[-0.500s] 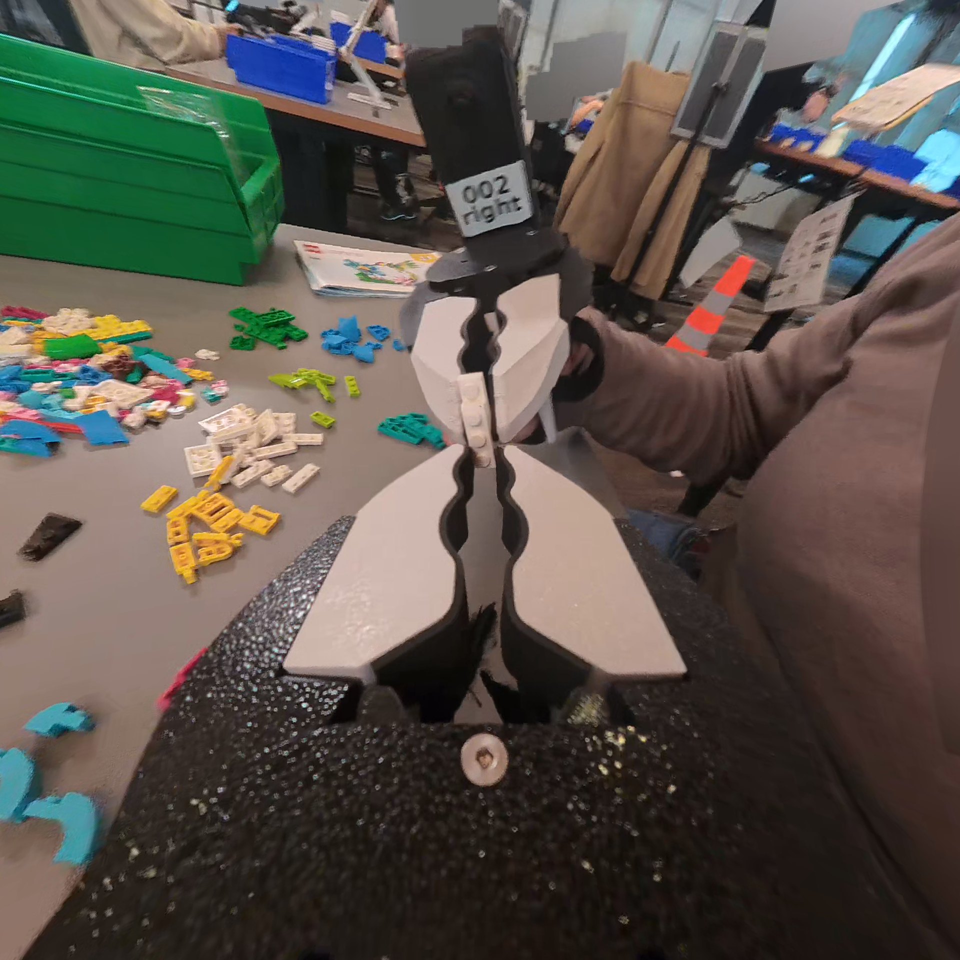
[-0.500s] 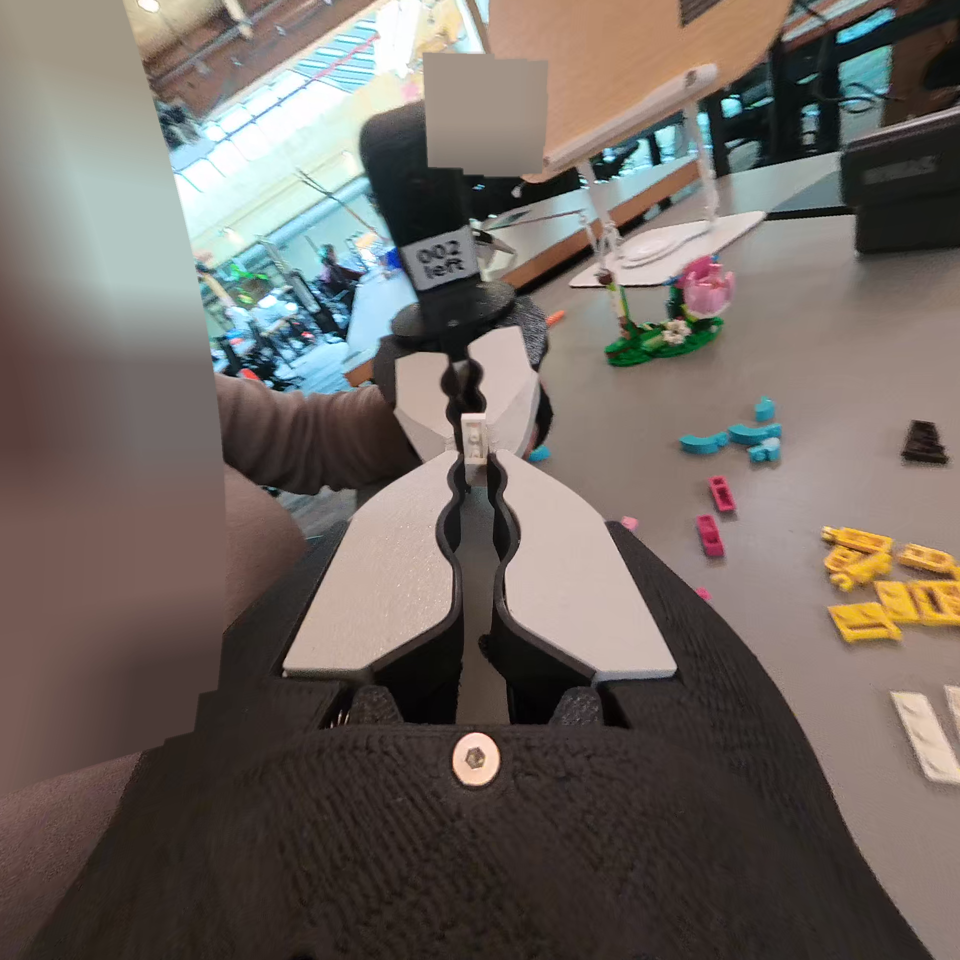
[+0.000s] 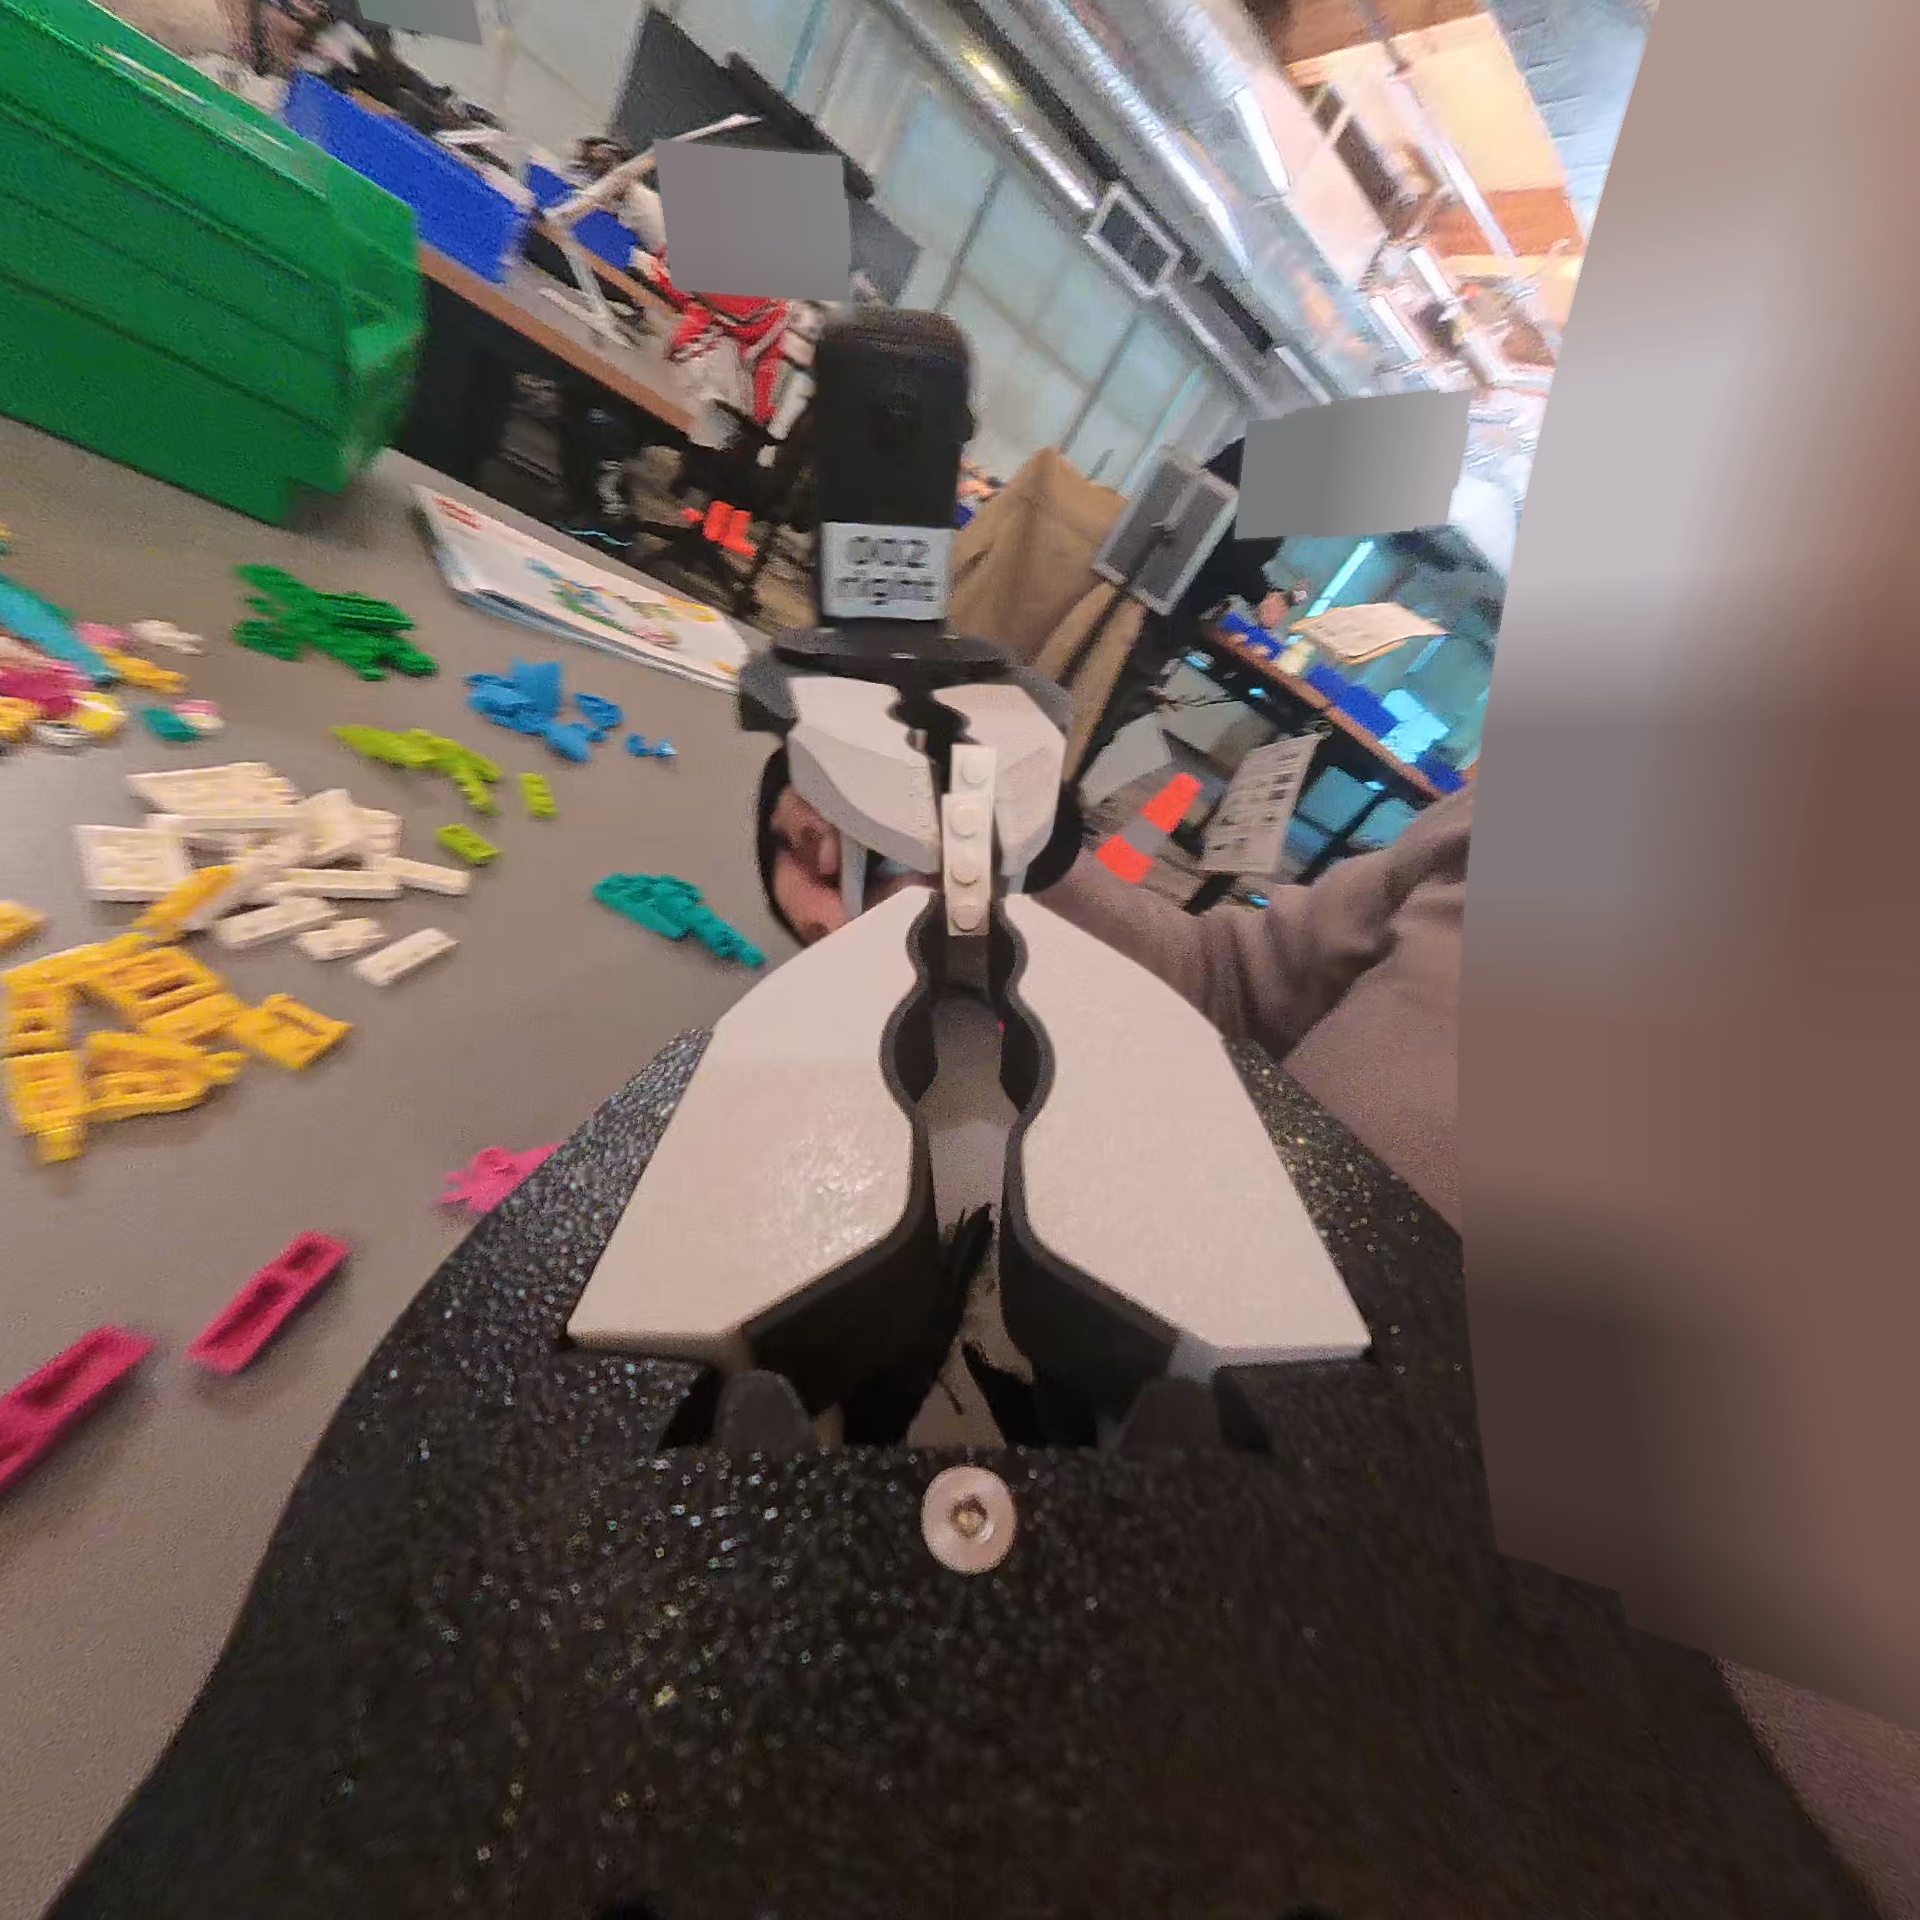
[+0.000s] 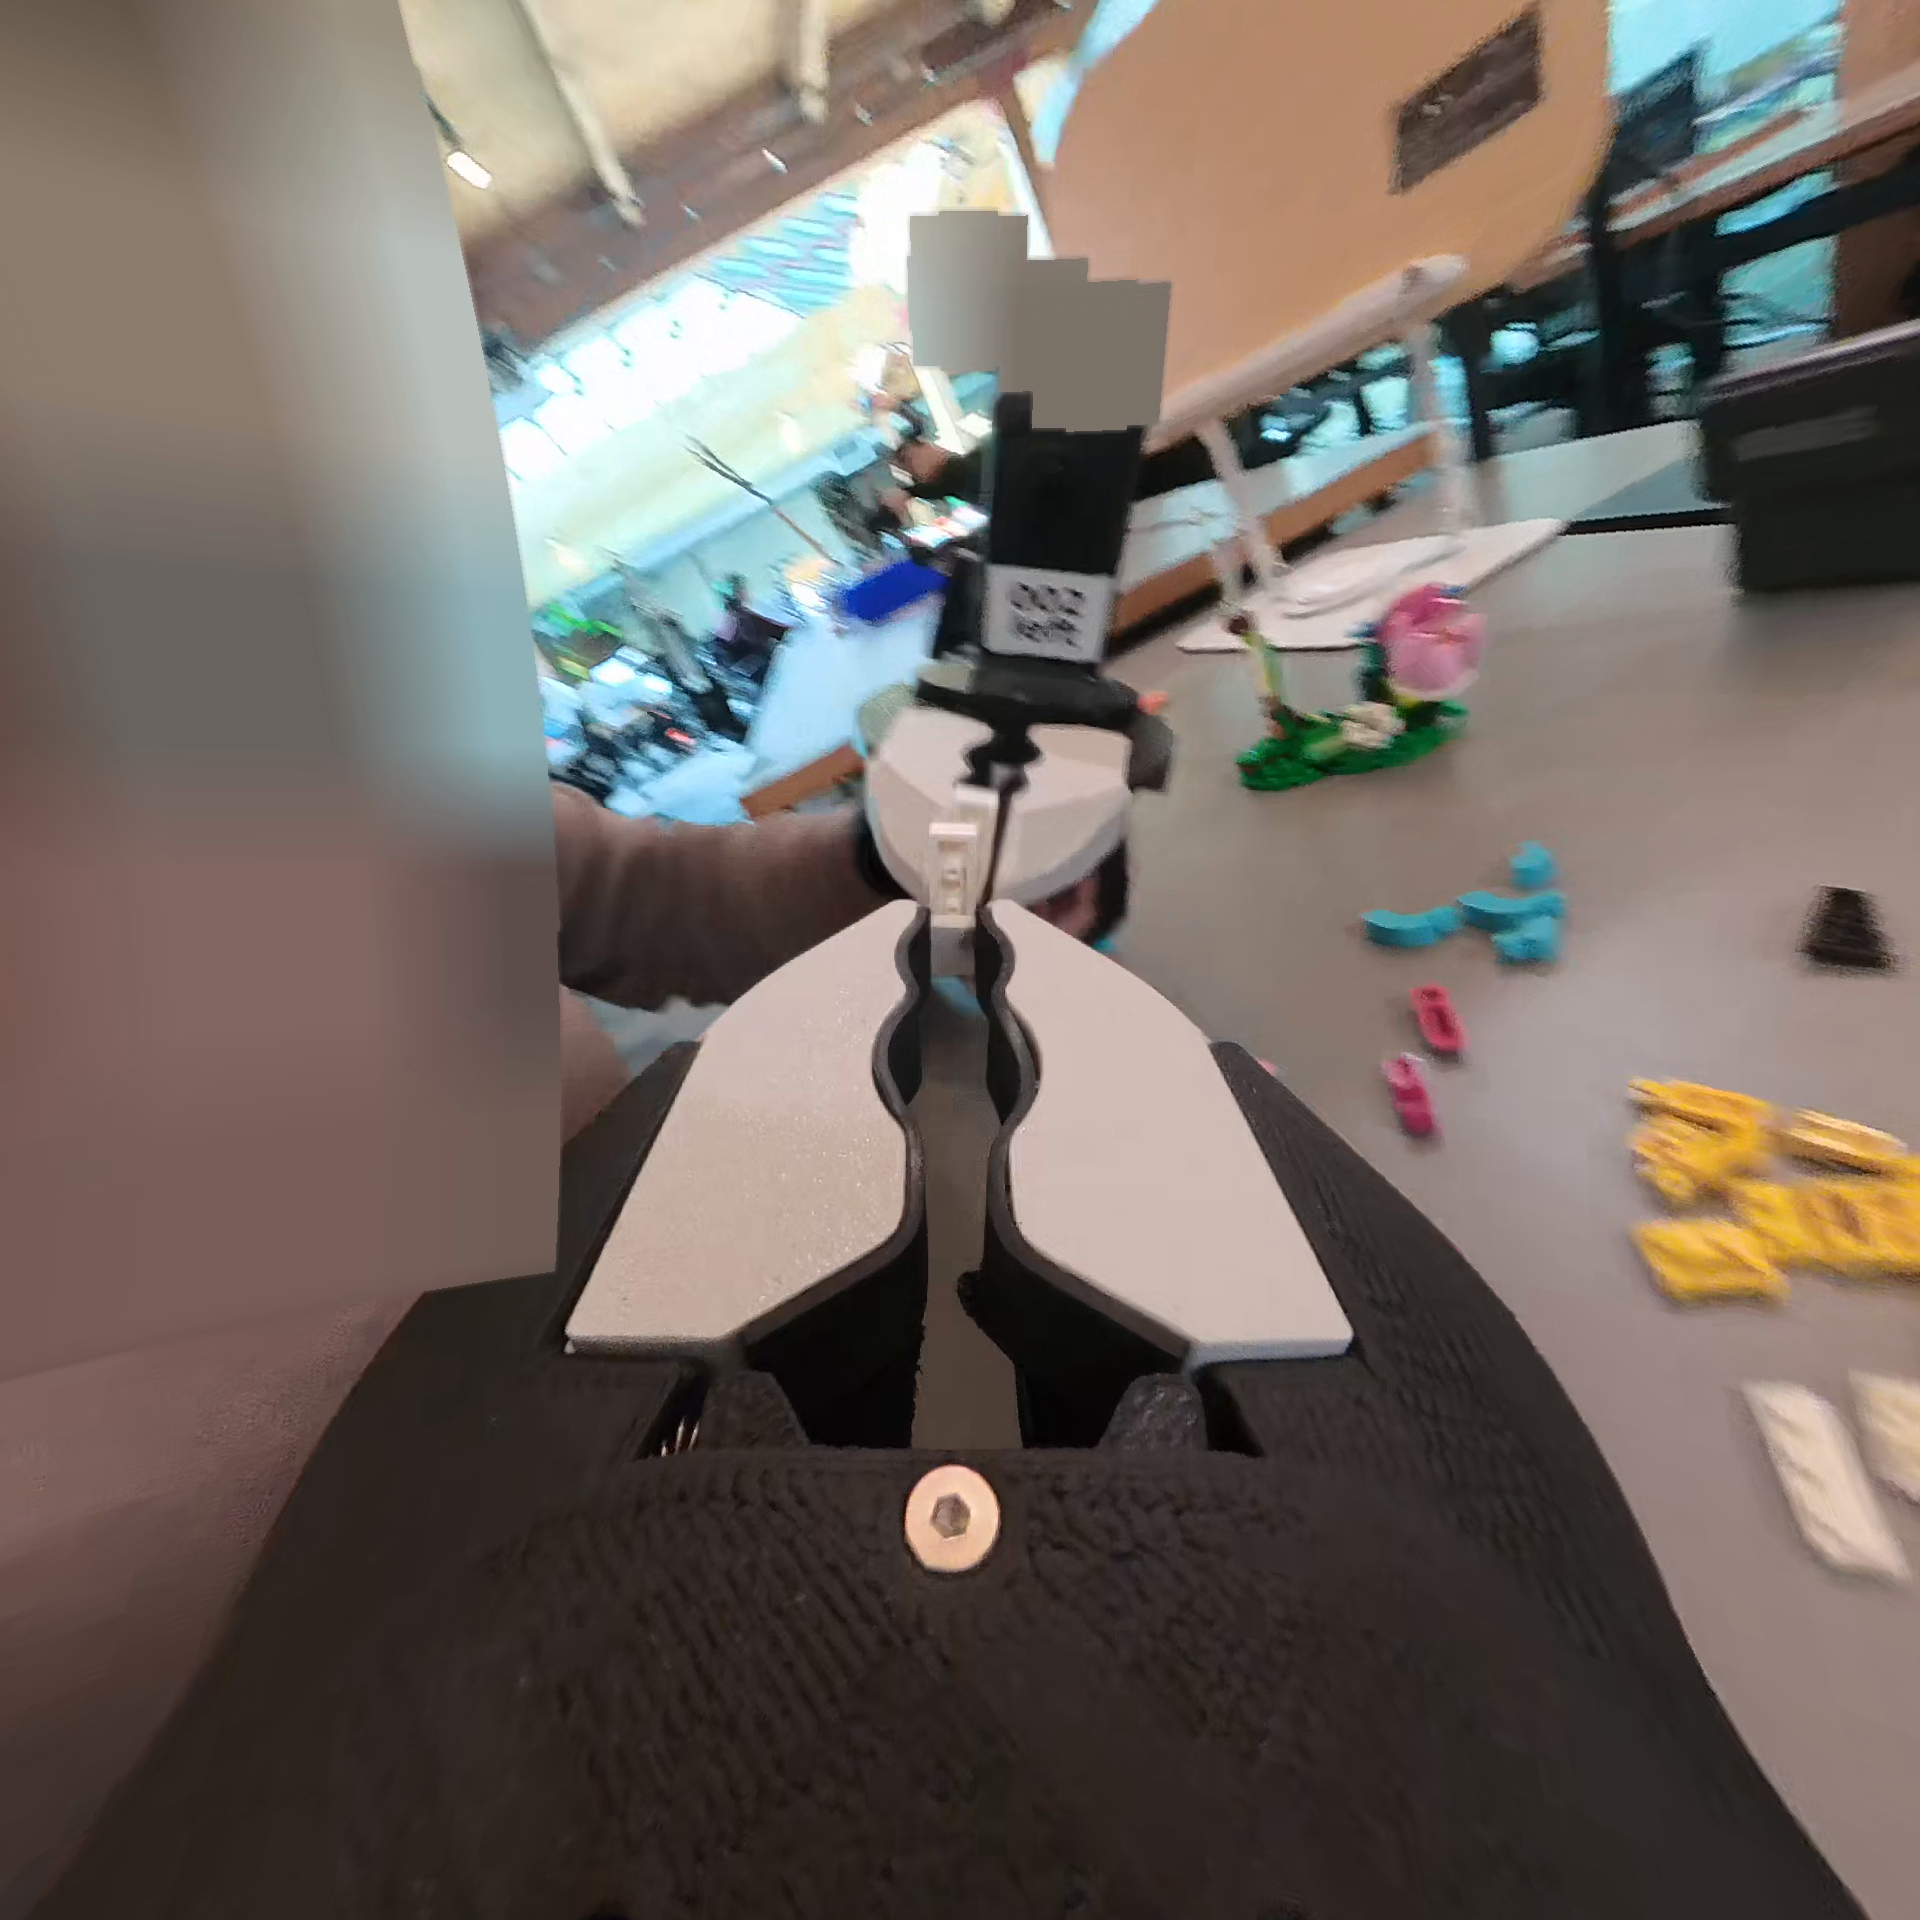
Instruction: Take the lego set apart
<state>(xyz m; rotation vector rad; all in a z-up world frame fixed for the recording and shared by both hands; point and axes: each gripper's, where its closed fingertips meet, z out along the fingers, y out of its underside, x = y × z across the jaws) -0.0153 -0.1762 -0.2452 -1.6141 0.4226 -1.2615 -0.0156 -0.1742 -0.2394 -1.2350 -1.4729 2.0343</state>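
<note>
Left wrist view: my left gripper (image 3: 961, 920) and my right gripper (image 3: 956, 774) meet tip to tip in the air off the table (image 3: 582, 997) edge, each pinched shut on one end of a thin white plate (image 3: 966, 842). The studded strip runs straight between the two sets of tips, well above the grey tabletop. Open grey surface lies to the left of my fingers; the table's edge runs just behind them, with a floor and an orange cone (image 3: 1148, 831) beyond. Loose pieces are sorted by colour on the table: white (image 3: 270, 852), yellow (image 3: 135, 1029), lime (image 3: 436, 753), blue (image 3: 540, 701), green (image 3: 322, 623), teal (image 3: 675, 909) and magenta (image 3: 265, 1299). A booklet (image 3: 582, 597) lies near the far edge beside a stack of green bins (image 3: 197, 270); I cannot see what the bins hold. The piles are smeared by motion blur, so single pieces are hard to pick out.

In the right wrist view, my right gripper (image 4: 961, 925) clamps the near end of the plate (image 4: 956, 862), and the left gripper (image 4: 987, 784) holds the far end. Here the strip looks like two thin layers slightly offset, though blur leaves that uncertain. A built flower model (image 4: 1392, 675) stands on the table (image 4: 1299, 852) behind, apart from everything else. A black piece (image 4: 1844, 930) sits near the right edge, and a dark box (image 4: 1829, 478) is cut off by the frame.
</note>
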